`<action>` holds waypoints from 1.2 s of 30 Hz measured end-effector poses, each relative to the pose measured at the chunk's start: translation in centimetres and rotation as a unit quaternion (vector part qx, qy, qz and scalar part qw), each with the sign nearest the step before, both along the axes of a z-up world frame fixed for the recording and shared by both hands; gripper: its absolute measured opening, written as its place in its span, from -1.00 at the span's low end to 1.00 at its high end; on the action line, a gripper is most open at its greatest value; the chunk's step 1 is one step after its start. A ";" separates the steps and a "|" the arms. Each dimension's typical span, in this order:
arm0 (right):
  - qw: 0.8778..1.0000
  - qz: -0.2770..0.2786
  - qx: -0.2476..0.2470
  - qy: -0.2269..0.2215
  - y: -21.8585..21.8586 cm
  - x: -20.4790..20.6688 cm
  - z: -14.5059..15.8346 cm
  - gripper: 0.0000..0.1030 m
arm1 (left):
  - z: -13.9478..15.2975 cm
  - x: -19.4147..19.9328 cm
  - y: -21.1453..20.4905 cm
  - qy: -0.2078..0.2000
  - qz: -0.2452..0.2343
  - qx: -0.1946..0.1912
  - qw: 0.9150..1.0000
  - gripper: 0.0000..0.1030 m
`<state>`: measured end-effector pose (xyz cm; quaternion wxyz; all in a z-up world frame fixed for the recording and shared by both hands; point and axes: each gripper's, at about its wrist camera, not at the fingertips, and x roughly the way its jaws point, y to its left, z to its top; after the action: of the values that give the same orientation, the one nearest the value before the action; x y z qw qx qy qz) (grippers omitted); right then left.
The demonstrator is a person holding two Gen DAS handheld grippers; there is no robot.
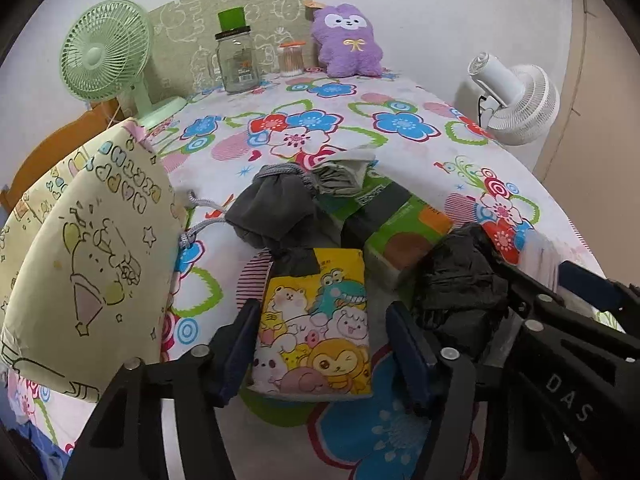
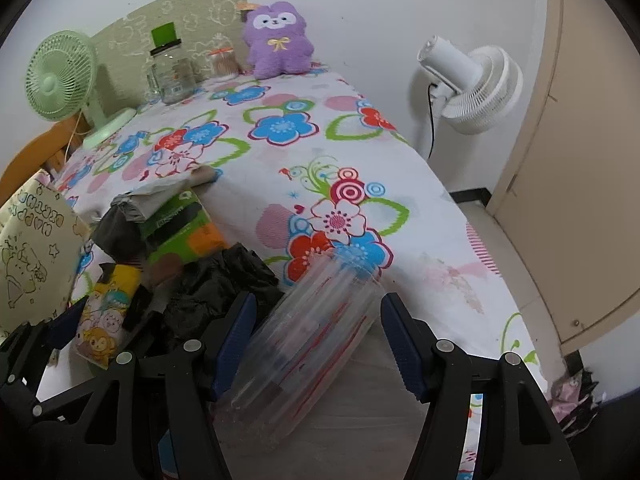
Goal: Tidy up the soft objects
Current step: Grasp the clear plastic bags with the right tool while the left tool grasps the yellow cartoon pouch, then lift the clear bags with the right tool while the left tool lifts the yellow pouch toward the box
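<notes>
At the far left of the left wrist view a pale yellow cushion (image 1: 92,256) with line-drawn cartoons stands on edge on the flowered tablecloth (image 1: 280,128), and behind it a green desk fan (image 1: 106,50) sits near the table's back corner. To its right along the wall are a glass jar (image 1: 236,62) with a green block on its lid, a small jar of cotton swabs (image 1: 291,60) and a purple plush toy (image 1: 346,42). Nearer the camera, a dark grey drawstring pouch (image 1: 276,208) lies against a green tissue pack (image 1: 394,220), and just in front of them lies a yellow cartoon tissue pack (image 1: 316,320). The left gripper (image 1: 320,356) straddles this yellow pack with its blue pads on either side; the left pad appears to touch the pack's edge, while a gap shows beside the right pad, so the jaws read as not yet clamped. Further right a crumpled black plastic bag (image 1: 456,292) rests beside the green pack. In the right wrist view the right gripper (image 2: 318,344) brackets a transparent, ribbed plastic piece (image 2: 312,336) with red streaks lying on the cloth; its left pad meets the plastic, its right pad stands clear, and whether any squeeze is applied is hard to judge through the clear material. A white fan (image 2: 472,84) stands off the table's right edge, beside a beige door (image 2: 580,168).
</notes>
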<state>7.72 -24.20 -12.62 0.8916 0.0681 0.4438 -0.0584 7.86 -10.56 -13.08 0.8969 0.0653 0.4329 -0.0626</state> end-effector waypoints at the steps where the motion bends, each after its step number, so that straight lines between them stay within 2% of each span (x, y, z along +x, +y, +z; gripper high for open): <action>1: 1.000 -0.001 0.003 0.000 -0.1 0.1 0.0 0.26 | 0.0 0.1 0.0 0.002 -0.001 -0.002 1.000 0.19; 2: 1.000 0.000 0.007 0.000 -0.1 0.2 -0.1 0.22 | 0.0 0.1 -0.1 0.003 -0.003 -0.003 1.000 0.14; 5: 1.000 0.008 0.017 -0.001 0.2 0.2 0.0 -0.07 | 0.1 0.1 -0.3 0.005 -0.015 -0.006 1.000 -0.02; 13: 0.999 0.030 0.008 -0.009 1.0 0.3 0.5 -0.55 | 0.4 0.2 -0.4 0.007 -0.014 -0.003 1.000 -0.08; 21: 0.999 0.040 0.009 -0.018 1.1 0.5 1.6 -0.63 | 1.4 0.0 -0.2 -0.005 -0.007 -0.002 1.000 -0.09; 36: 0.996 0.056 0.004 -0.068 2.2 0.1 6.0 -0.63 | 5.2 -0.4 0.3 -0.039 -0.006 -0.011 0.999 -0.09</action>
<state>7.80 -22.04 -6.59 0.9213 0.0503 0.3855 -0.0018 7.46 -10.26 -7.87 0.9135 0.0602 0.3962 -0.0698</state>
